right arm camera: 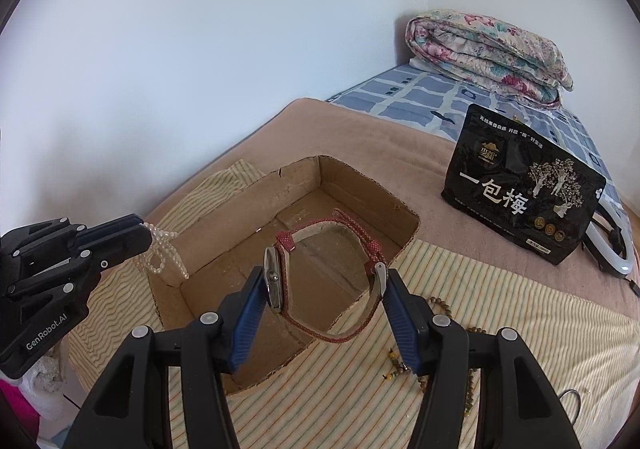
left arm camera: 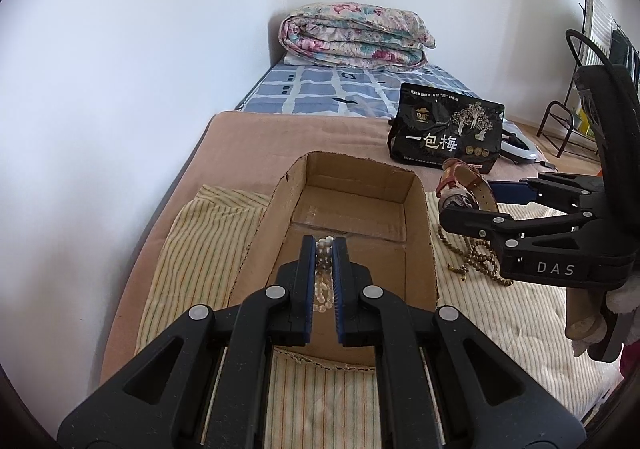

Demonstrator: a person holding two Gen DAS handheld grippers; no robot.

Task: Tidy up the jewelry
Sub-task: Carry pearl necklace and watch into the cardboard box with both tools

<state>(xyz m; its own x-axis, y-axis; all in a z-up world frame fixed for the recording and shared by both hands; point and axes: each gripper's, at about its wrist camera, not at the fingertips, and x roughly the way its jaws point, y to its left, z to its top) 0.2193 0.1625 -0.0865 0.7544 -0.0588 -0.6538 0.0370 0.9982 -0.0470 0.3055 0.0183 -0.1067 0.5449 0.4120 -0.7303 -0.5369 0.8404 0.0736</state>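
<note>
The left tongs (left arm camera: 324, 245) are squeezed on a string of white pearls (left arm camera: 323, 273). The pearls hang in loops from the tips, over the near end of the open box (left arm camera: 416, 233). The box is brown cardboard and lies on a striped cloth (left arm camera: 200, 249) on the bed (left arm camera: 248, 141).

The right tongs (right arm camera: 324, 281) grip a watch (right arm camera: 276, 281). One side presses on the watch face and the other on the buckle end of its red strap (right arm camera: 340, 335). The watch is held up above the box's near right corner, and the strap makes a loop between the two sides.

A string of brown beads (left arm camera: 476, 253) lies on the cloth just right of the box, below the right tongs.

Farther back, a black bag (left arm camera: 446, 129) stands on the bed. A white ring lamp (right arm camera: 616, 245) lies just behind it. At the far end of the bed, a flowery quilt (left arm camera: 352, 35) is folded up by the wall.
</note>
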